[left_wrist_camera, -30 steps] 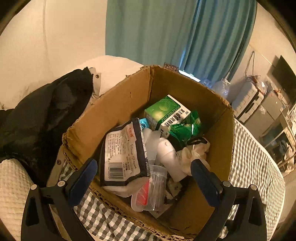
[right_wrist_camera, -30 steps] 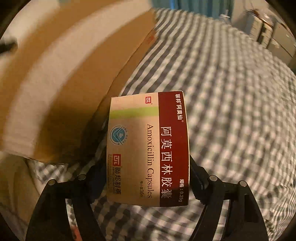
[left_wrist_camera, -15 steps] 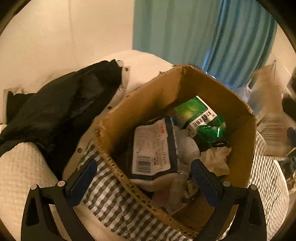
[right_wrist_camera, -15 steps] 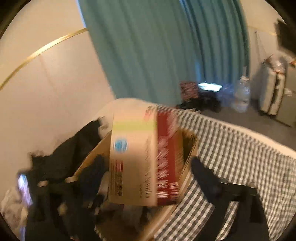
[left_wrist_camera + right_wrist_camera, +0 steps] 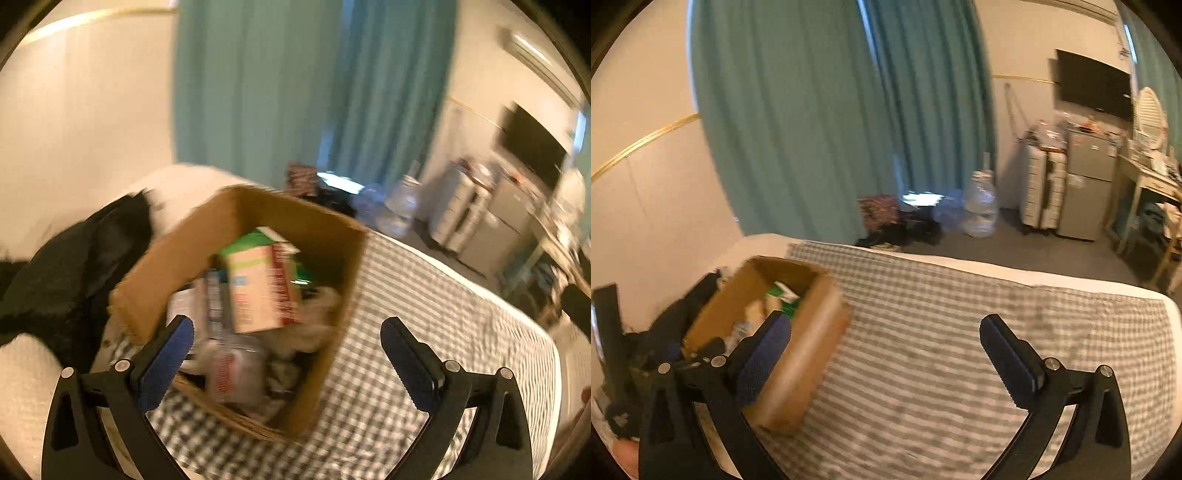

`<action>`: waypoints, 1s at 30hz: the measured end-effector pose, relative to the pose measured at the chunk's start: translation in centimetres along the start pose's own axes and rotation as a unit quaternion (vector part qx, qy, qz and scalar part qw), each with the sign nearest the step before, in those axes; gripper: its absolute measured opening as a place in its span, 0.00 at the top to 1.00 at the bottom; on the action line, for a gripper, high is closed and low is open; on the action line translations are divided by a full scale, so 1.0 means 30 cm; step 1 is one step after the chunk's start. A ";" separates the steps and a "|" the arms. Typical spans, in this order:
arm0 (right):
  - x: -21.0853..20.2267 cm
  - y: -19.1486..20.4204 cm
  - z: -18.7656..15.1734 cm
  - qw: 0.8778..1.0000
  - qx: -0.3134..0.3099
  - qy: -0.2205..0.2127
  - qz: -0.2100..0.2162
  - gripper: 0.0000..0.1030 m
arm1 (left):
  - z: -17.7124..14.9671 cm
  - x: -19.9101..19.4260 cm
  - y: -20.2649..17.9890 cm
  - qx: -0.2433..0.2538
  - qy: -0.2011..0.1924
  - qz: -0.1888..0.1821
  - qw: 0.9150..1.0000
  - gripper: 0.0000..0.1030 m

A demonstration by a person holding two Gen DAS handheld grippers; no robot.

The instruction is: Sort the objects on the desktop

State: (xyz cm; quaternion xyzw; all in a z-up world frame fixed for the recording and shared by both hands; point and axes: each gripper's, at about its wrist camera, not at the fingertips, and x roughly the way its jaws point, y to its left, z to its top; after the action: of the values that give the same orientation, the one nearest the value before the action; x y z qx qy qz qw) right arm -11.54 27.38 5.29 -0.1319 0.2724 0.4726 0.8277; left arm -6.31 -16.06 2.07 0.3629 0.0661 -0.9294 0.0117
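Note:
An open cardboard box [image 5: 332, 258] stands on a checked bedcover and holds several items. The beige and red amoxicillin carton [image 5: 258, 288] lies on top of the pile inside it, blurred. A green carton [image 5: 251, 238] sits behind it. My left gripper [image 5: 286, 341] is open and empty, just in front of the box. My right gripper [image 5: 886, 339] is open and empty, above the bedcover to the right of the box [image 5: 809, 350].
A black jacket [image 5: 74, 273] lies left of the box on white bedding. The checked bedcover [image 5: 960, 332] stretches to the right. Beyond the bed are teal curtains [image 5: 831, 110], water jugs [image 5: 979, 206], a small fridge [image 5: 1086, 184] and a wall TV.
My right gripper has let go of the amoxicillin carton, which now lies in the box, and has swung to the right. My left gripper has drawn back and tilted up.

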 end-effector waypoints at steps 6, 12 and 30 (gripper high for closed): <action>-0.118 -0.122 -0.117 0.999 -0.019 -0.036 -0.024 0.00 | -0.042 -0.039 -0.203 0.043 -0.016 -0.026 0.999 0.00; -0.114 -0.205 -0.262 0.999 0.011 -0.034 -0.023 0.00 | -0.108 -0.041 -0.271 0.076 -0.023 -0.023 0.997 0.00; -0.036 -0.276 -0.300 0.998 0.059 -0.002 -0.025 0.00 | -0.140 0.027 -0.278 0.095 0.017 0.008 0.995 0.00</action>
State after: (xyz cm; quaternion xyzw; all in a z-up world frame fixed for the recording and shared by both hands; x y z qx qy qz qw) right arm -7.84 18.03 -1.78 -0.0891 0.2946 0.4352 0.8461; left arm -4.65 -7.22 -0.58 0.3785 -0.0252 -0.9251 -0.0167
